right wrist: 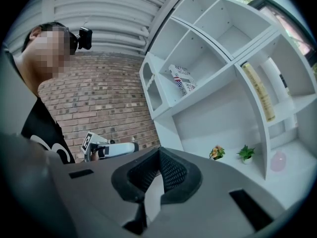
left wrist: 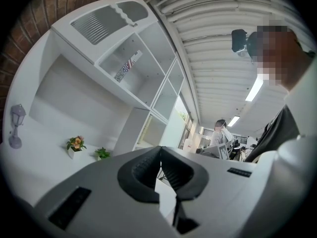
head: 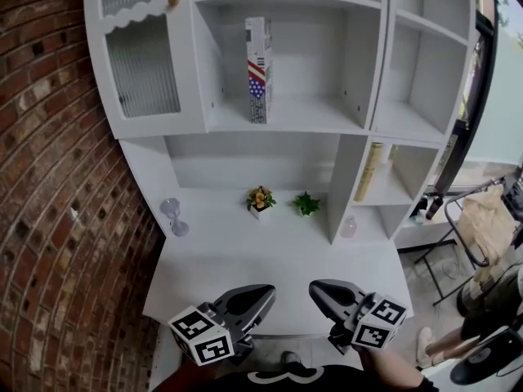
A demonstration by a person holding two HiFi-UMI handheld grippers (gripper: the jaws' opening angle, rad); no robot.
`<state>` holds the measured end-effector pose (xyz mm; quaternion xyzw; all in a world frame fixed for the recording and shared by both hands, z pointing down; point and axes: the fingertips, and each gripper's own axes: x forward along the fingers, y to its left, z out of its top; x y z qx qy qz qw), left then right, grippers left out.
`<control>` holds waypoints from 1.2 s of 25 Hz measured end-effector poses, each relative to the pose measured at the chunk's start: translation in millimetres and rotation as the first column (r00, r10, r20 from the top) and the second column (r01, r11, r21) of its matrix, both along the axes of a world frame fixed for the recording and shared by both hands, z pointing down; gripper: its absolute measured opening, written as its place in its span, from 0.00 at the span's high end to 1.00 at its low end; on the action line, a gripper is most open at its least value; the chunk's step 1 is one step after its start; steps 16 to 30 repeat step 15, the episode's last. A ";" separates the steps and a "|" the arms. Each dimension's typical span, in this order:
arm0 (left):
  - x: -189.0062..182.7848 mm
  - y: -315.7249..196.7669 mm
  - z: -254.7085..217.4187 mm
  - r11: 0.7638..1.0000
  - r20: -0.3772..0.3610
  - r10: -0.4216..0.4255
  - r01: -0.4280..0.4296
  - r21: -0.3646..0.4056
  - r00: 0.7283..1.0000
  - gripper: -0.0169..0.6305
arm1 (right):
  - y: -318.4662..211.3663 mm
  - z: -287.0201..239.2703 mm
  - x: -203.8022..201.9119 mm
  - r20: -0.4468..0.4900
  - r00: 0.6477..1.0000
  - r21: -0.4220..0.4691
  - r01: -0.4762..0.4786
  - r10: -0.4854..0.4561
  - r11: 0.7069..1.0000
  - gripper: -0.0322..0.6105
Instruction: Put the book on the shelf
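A book [head: 258, 70] with a stars-and-stripes cover stands upright in the middle compartment of the white shelf unit [head: 359, 72]. It also shows in the left gripper view [left wrist: 125, 69] and the right gripper view [right wrist: 182, 79]. My left gripper [head: 265, 294] and right gripper [head: 315, 287] hang low over the front edge of the white counter [head: 212, 268], far below the book, their tips pointing toward each other. Both the left gripper [left wrist: 160, 150] and the right gripper [right wrist: 159, 151] have their jaws together with nothing between them.
On the counter stand a small lamp ornament [head: 174, 216], an orange flower pot [head: 260, 200], a green plant [head: 307, 205] and a pink object [head: 349, 228]. A tan book [head: 369, 172] leans in the right compartment. There is a brick wall [head: 49, 178] at left and a folding chair [head: 482, 227] at right.
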<state>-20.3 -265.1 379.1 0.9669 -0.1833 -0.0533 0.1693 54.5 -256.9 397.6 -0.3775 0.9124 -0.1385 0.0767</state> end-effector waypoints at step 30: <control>2.1 12.7 -2.8 1.000 0.016 0.015 -0.015 0.003 1.000 0.97 | 13.8 -0.5 0.8 -0.035 0.999 0.020 -0.020 0.021 1.000 0.94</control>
